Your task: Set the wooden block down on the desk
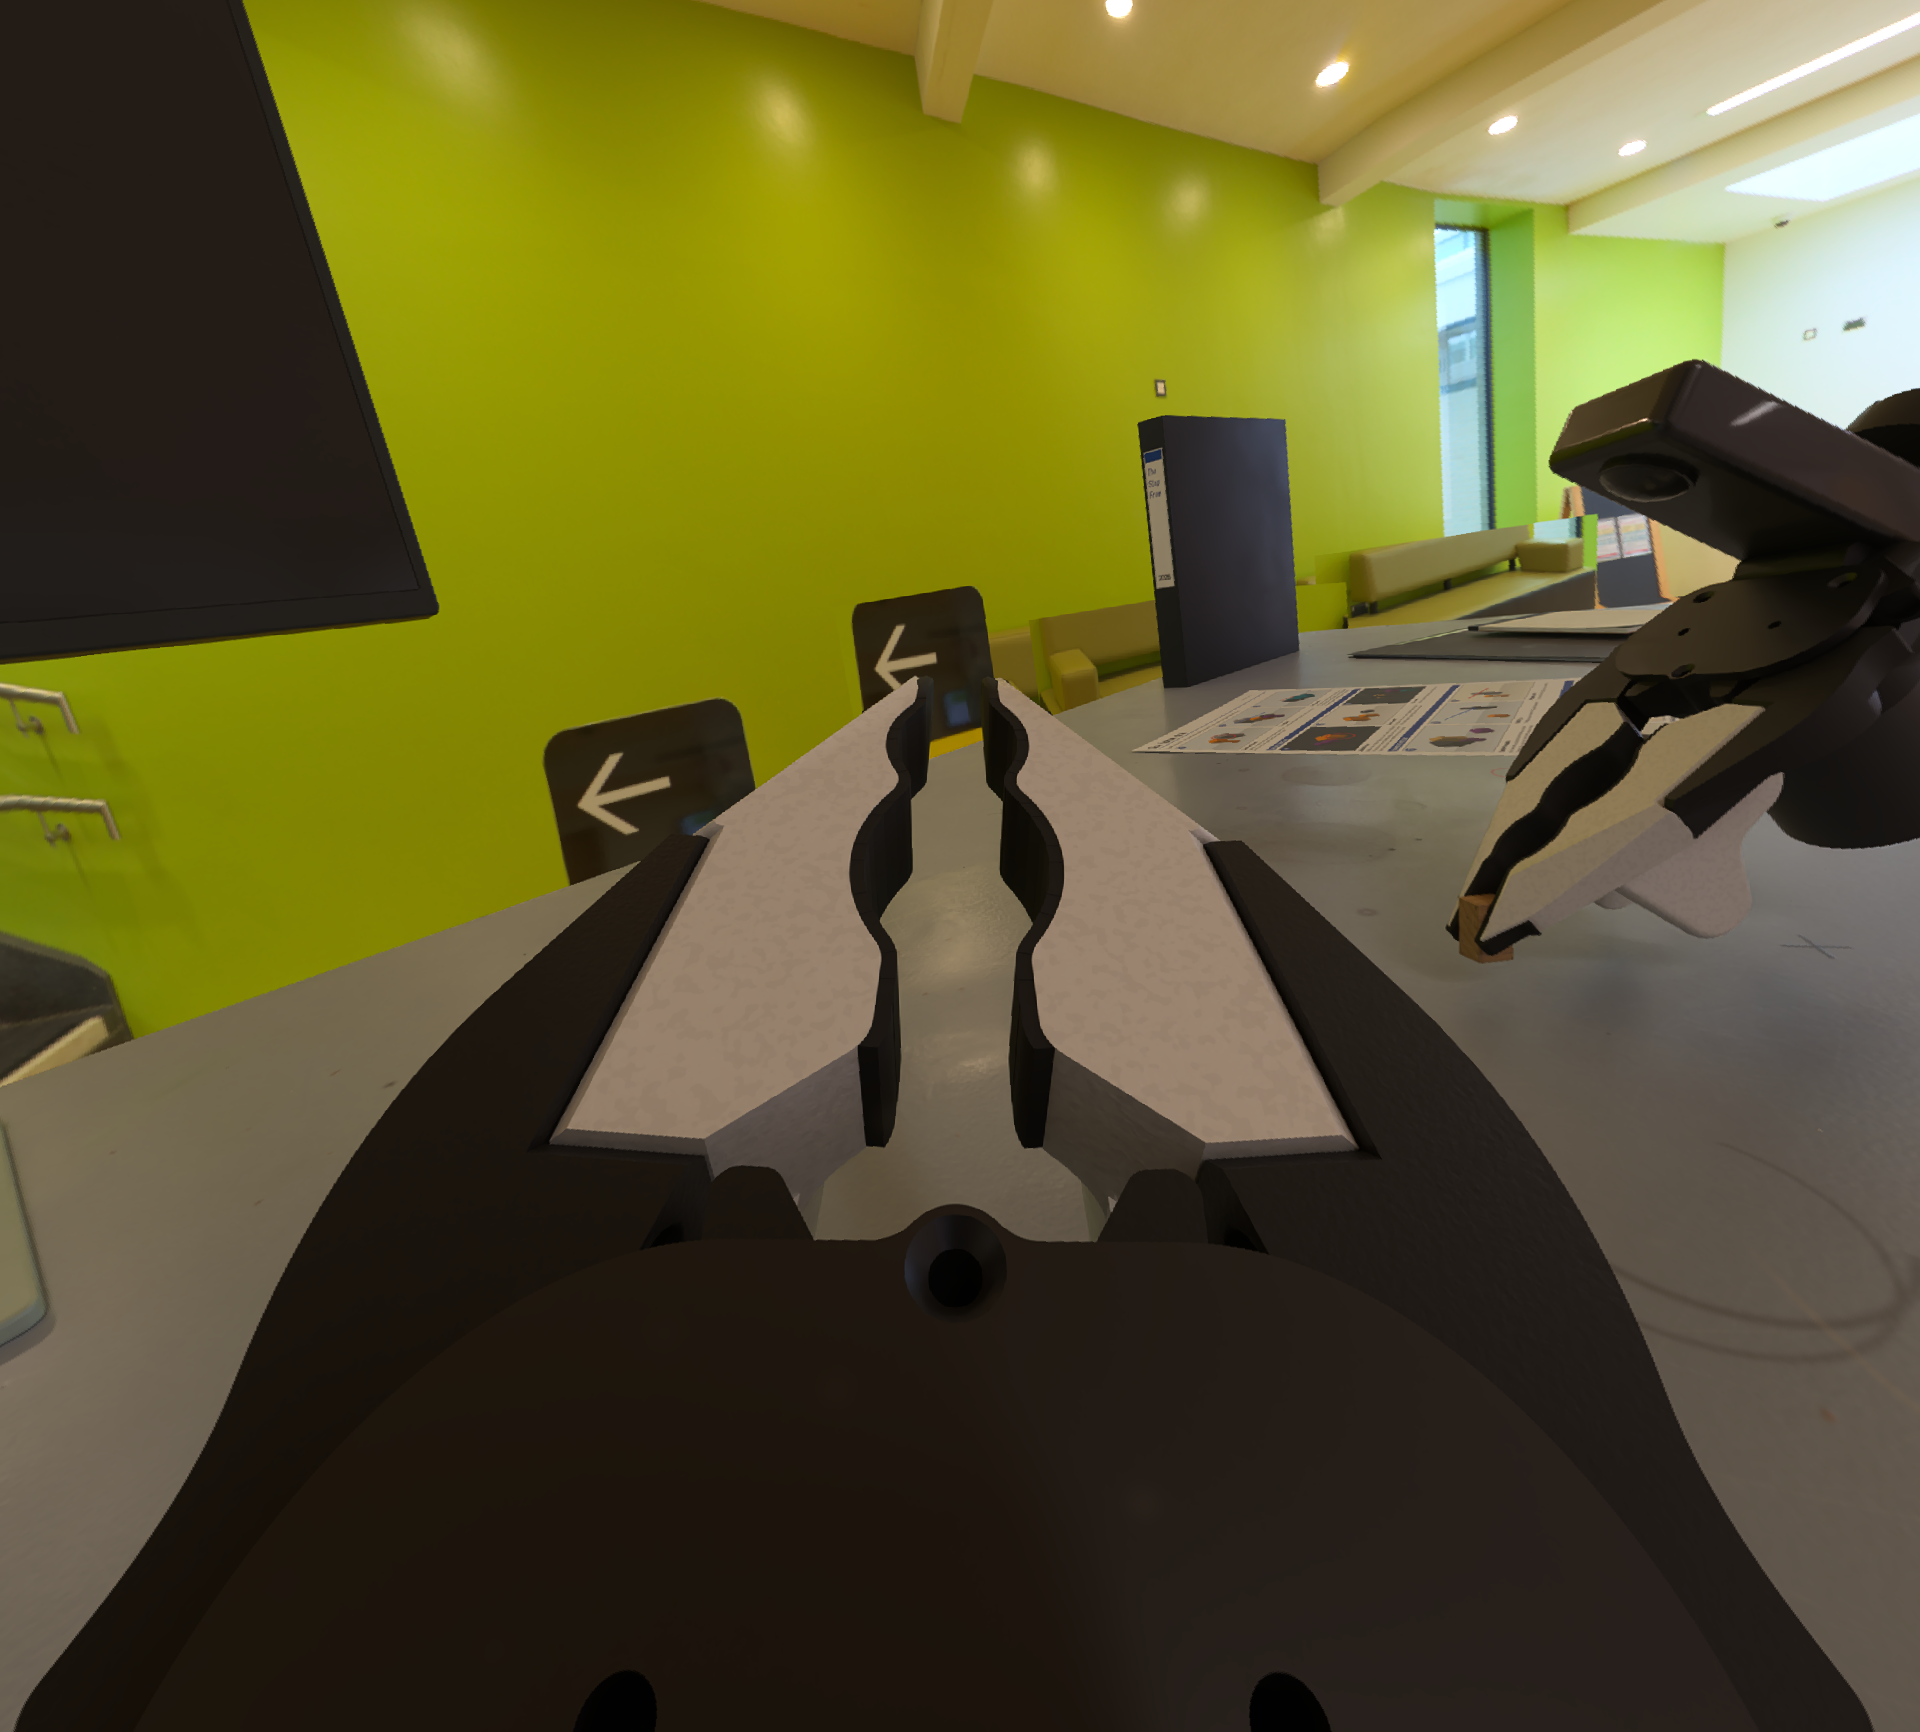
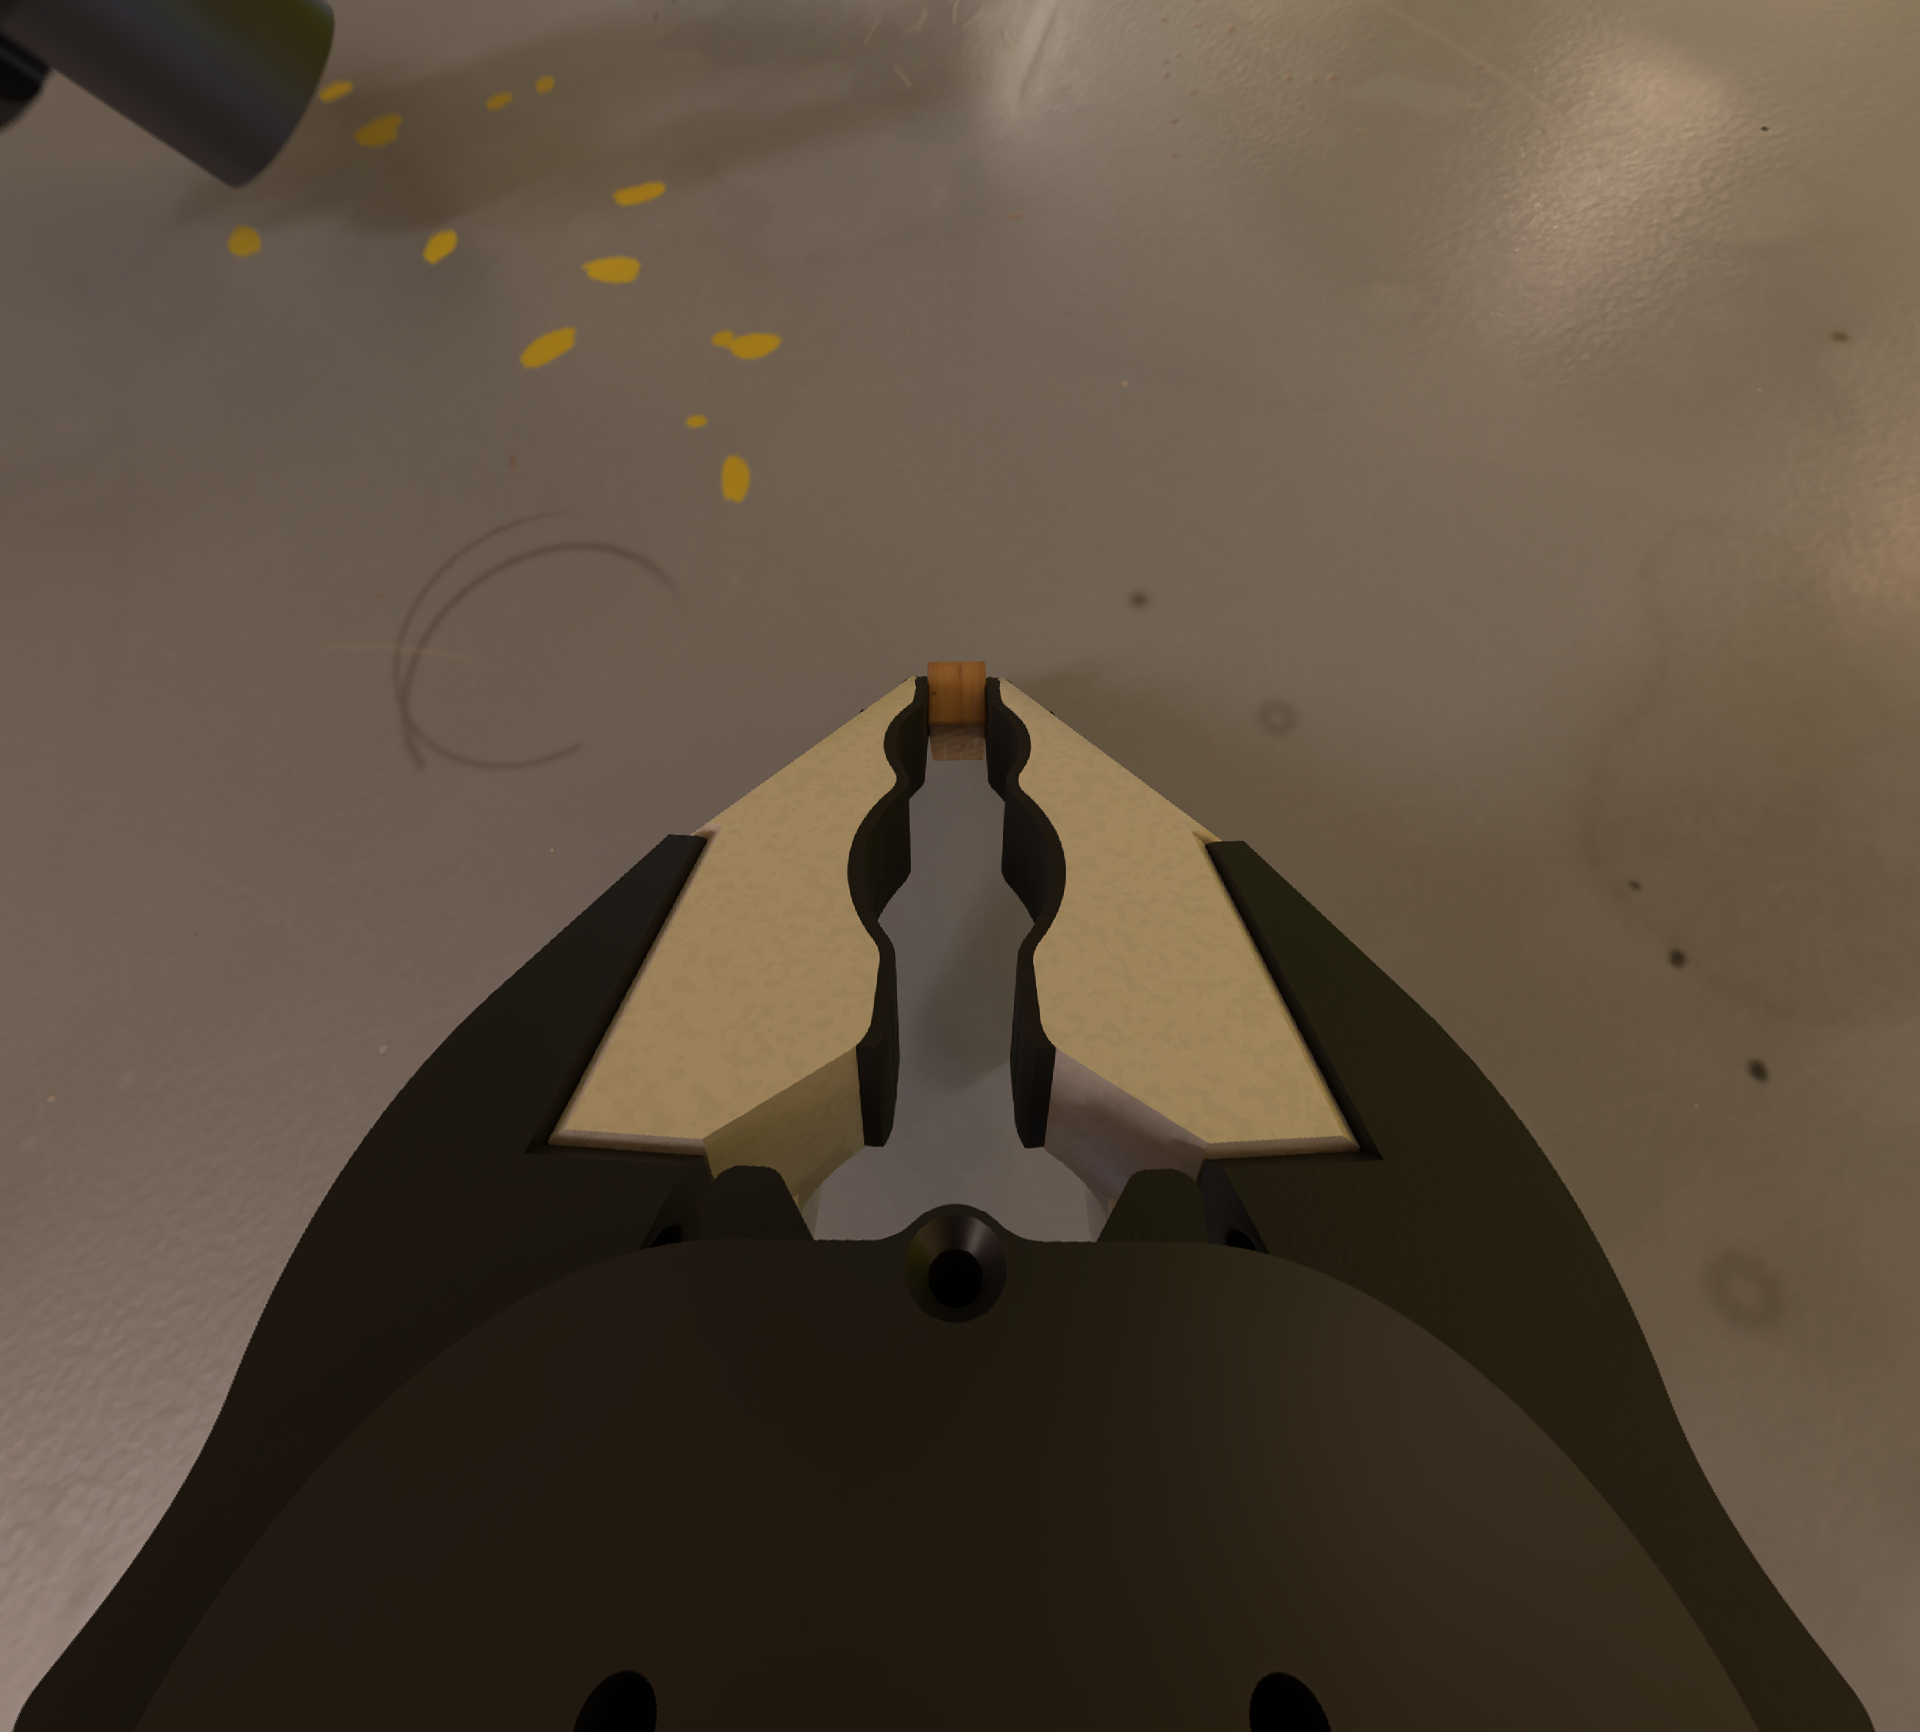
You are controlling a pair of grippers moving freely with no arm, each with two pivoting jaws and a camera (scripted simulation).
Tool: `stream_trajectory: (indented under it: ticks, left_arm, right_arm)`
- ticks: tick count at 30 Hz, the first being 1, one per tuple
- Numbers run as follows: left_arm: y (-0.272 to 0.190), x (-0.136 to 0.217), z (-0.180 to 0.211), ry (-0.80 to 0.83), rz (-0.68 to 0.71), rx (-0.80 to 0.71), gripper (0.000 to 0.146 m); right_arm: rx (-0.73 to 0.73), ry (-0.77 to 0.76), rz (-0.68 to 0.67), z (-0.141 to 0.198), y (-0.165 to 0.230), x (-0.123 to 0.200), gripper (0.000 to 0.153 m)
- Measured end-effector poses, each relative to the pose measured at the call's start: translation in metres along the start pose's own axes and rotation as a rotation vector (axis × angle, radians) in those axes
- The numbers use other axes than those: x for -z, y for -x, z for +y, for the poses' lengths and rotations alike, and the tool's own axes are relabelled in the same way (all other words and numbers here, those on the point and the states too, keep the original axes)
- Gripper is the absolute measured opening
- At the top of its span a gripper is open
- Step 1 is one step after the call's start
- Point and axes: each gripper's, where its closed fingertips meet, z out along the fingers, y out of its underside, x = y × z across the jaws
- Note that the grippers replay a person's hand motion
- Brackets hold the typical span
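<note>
A small wooden block [image 2: 956,693] is pinched between the tips of my right gripper [image 2: 956,718], which is shut on it and points steeply down at the grey desk [image 2: 1351,435]. In the left wrist view the right gripper [image 1: 1488,922] is at the right, with the block [image 1: 1477,944] at its tips, very close to the desk [image 1: 1351,1163]; I cannot tell if it touches. My left gripper [image 1: 954,700] hovers low over the desk, left of the right one. Its jaws stand nearly together with nothing between them. Its body shows in the right wrist view [image 2: 156,20].
A dark blue binder [image 1: 1221,550] stands at the desk's far edge, with a printed sheet [image 1: 1371,718] lying in front of it. A black monitor [image 1: 156,228] hangs at the left. Two black arrow signs [image 1: 649,789] stand behind the desk. Yellow spots [image 2: 613,269] mark the surface.
</note>
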Motion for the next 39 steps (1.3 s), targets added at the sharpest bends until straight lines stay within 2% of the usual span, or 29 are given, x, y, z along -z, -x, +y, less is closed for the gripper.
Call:
stream_trajectory:
  ticks: [8,39]
  left_arm:
    - [0.0001,0.0001,-0.0002,-0.001,0.000,0.002,0.009]
    - [-0.0011,0.0011,-0.0010,-0.005,0.007,0.015,0.009]
  right_arm:
    - [0.071,0.072,0.020,0.0074,0.0039,-0.0061,0.010]
    - [0.045,0.067,0.034,0.0074,0.0003,-0.0060,0.020]
